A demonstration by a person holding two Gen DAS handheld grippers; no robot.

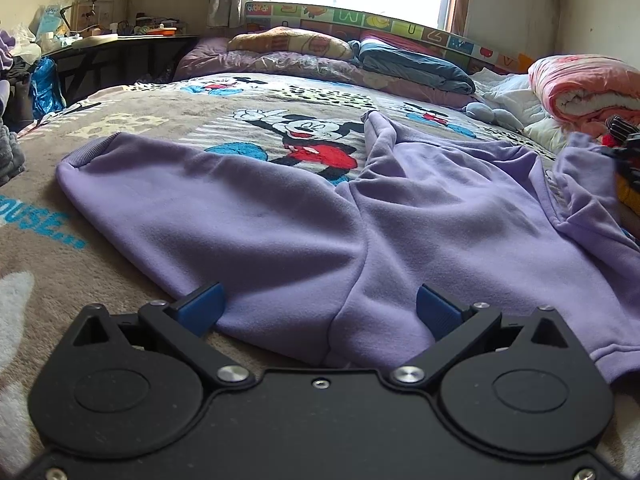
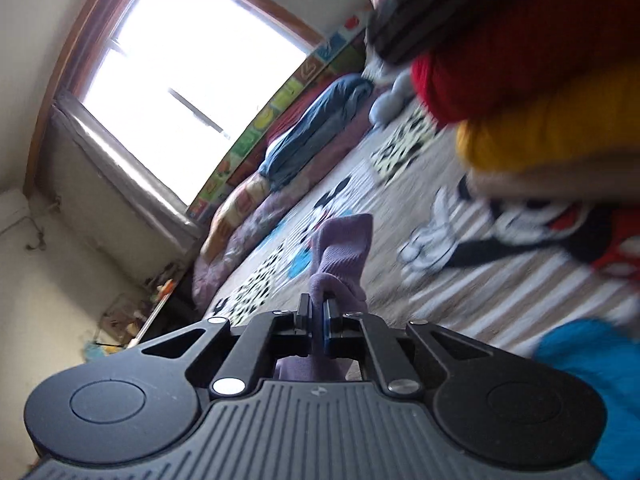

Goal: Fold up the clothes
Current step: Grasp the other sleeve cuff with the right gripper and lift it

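Right gripper [image 2: 318, 320] (rolled sideways), jaws clamped on purple garment [image 2: 340, 256].

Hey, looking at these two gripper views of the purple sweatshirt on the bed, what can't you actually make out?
- Left wrist view: the right gripper is a blur, cut off by the frame's right edge.
- Left wrist view: the purple sweatshirt's near hem is hidden behind the open left gripper.
- Right wrist view: which part of the sweatshirt is pinched; only a bunch shows.
- Right wrist view: the red and yellow fabric is too blurred to identify.
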